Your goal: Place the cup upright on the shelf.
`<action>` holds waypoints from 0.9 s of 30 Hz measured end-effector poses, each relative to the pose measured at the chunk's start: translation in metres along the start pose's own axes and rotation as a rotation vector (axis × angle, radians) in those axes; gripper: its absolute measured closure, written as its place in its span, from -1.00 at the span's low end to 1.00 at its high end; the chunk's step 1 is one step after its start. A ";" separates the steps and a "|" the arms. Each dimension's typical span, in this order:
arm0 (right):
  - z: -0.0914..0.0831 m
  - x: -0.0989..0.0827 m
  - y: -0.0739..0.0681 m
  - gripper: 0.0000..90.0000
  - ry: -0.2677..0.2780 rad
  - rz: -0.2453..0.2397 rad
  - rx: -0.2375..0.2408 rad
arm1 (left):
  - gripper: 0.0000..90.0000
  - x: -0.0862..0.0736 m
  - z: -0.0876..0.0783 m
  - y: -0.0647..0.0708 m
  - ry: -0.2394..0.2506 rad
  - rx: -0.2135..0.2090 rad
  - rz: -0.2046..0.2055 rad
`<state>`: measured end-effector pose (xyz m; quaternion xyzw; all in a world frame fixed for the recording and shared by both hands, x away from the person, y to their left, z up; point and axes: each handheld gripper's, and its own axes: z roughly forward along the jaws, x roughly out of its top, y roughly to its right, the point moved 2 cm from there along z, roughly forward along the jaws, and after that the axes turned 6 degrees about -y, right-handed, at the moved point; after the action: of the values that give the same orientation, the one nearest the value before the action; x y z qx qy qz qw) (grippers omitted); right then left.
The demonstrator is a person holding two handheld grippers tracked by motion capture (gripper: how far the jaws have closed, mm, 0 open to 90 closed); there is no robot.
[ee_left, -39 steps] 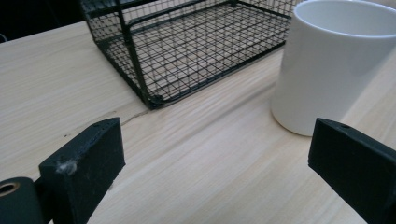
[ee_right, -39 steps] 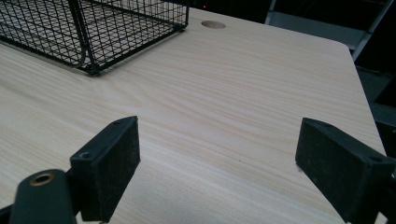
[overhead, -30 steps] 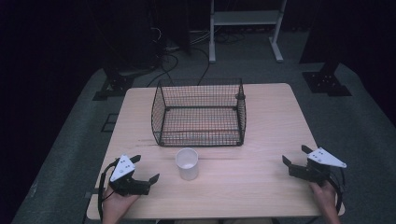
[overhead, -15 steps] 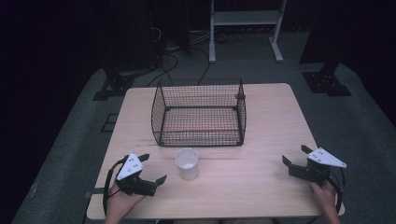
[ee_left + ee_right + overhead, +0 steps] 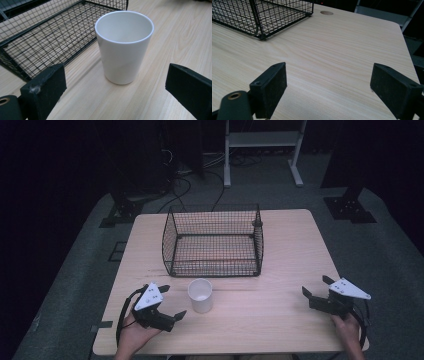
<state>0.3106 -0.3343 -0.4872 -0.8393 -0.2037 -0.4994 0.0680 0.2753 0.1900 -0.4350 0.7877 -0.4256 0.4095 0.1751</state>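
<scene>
Left claw (image 5: 172, 303) gapes wide, aimed at the white cup (image 5: 200, 295) standing upright near the desk's (image 5: 290, 250) front edge, just before the wire basket (image 5: 213, 241). A clean grasp means centring both jaws mid-wall before squeezing. Right claw (image 5: 314, 288), also wide, waits far right.

The left gripper (image 5: 171, 302) has moved a little to the right, closer to the white cup (image 5: 200, 295). Its wide-apart jaws now point at the cup, which stands just ahead of them, not touching.
</scene>
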 end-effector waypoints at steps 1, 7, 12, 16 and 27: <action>0.000 0.000 0.000 -0.71 0.000 0.000 0.000 | -0.94 0.001 0.001 0.001 -0.003 -0.004 0.004; 0.000 0.000 0.000 -0.71 0.000 -0.001 0.000 | -0.94 0.004 0.006 0.004 -0.013 -0.022 0.021; 0.000 0.000 0.000 -0.71 0.000 -0.002 0.001 | -0.94 0.008 0.009 0.006 -0.022 -0.030 0.030; 0.000 0.000 0.000 -0.71 0.000 -0.002 0.001 | -0.95 0.011 0.013 0.007 -0.029 -0.044 0.037; 0.000 0.000 0.000 -0.71 0.000 -0.007 0.002 | -0.95 0.016 0.023 0.009 -0.052 -0.070 0.044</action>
<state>0.3106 -0.3338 -0.4873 -0.8386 -0.2072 -0.4993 0.0668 0.2849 0.1620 -0.4370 0.7821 -0.4611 0.3775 0.1824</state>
